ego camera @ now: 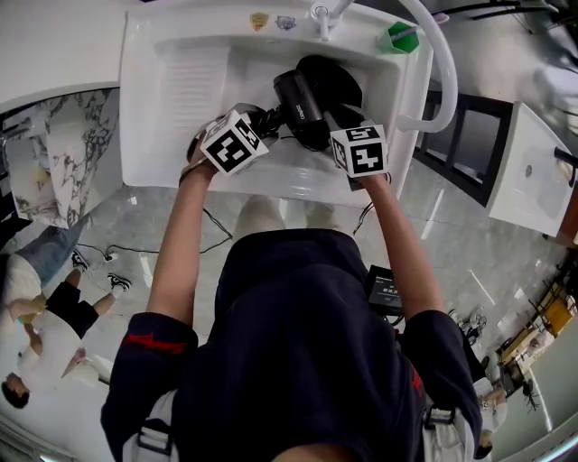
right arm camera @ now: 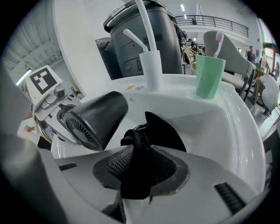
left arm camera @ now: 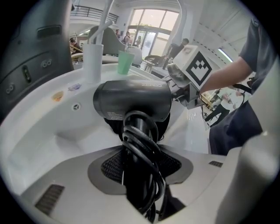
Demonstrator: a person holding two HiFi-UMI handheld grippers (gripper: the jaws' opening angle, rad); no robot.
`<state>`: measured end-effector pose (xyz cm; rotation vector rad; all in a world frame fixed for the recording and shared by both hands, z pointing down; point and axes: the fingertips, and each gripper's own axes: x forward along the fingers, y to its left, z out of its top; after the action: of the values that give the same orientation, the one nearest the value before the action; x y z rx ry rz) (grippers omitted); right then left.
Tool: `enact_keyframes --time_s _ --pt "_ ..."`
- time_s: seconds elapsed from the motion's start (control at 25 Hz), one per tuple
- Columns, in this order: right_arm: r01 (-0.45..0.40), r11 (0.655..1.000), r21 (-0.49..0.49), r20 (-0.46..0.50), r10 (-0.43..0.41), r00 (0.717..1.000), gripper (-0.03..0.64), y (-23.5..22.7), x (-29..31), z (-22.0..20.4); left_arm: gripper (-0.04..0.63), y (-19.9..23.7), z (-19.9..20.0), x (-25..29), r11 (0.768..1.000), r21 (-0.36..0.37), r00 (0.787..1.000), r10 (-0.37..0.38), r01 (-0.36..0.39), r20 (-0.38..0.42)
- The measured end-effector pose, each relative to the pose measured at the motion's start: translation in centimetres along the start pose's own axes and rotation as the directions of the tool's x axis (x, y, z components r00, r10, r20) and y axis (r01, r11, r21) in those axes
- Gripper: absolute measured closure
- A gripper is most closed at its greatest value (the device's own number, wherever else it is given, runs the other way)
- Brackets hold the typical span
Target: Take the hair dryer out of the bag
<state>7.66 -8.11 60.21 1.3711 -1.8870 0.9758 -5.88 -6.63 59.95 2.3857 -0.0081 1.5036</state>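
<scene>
The black hair dryer (ego camera: pixel 302 108) hangs over the white sink basin (ego camera: pixel 181 99), barrel level. My left gripper (ego camera: pixel 271 122) is shut on its handle (left arm camera: pixel 138 131), which has the black cord wound around it; the barrel (left arm camera: pixel 133 100) sits just beyond the pads. The black cloth bag (ego camera: pixel 336 79) lies in the basin under and behind the dryer. My right gripper (ego camera: pixel 336 124) is shut on a bunched fold of the bag (right arm camera: pixel 136 148), while the rest of the bag (right arm camera: pixel 168 131) trails into the basin. The dryer's rear grille (right arm camera: pixel 83 127) faces the right gripper view, clear of the bag.
A green cup (ego camera: pixel 397 36) and a white holder with a straw-like stem (right arm camera: pixel 151 68) stand on the sink's back rim. A tap (ego camera: pixel 321 13) is at the back. A white curved rail (ego camera: pixel 442 63) arcs at the right. Cables lie on the floor.
</scene>
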Motion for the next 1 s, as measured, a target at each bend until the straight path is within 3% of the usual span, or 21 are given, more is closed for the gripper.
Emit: enact_keyframes --time_s 0.28,0.48,0.68,0.88,1.0 --pt "-0.032 0.998 -0.055 -0.005 0.032 0.999 0.499 1.5 -0.1 0.9 0.39 0.9 -2.2 -2.2 0.985 -0.147 0.996 0.087 -0.086 0.001" --pt "-0.049 0.996 -0.068 -0.006 0.049 0.999 0.499 2.6 0.1 1.7 0.389 2.4 -3.6 -3.9 0.955 -0.257 0.988 0.153 -0.145 0.012" --pt "-0.058 0.994 -0.092 -0.009 0.057 0.998 0.499 3.8 0.6 2.5 0.388 4.9 -5.4 -5.4 0.911 -0.347 0.97 0.244 -0.224 0.014" --pt "-0.072 0.99 -0.118 -0.01 0.072 0.997 0.499 5.2 1.2 3.4 0.388 6.9 -7.8 -6.8 0.837 -0.473 0.952 0.304 -0.274 -0.014" --pt "-0.077 0.989 -0.127 -0.009 0.077 0.997 0.499 5.9 1.6 4.0 0.388 8.0 -8.7 -8.1 0.801 -0.513 0.941 0.337 -0.308 -0.039"
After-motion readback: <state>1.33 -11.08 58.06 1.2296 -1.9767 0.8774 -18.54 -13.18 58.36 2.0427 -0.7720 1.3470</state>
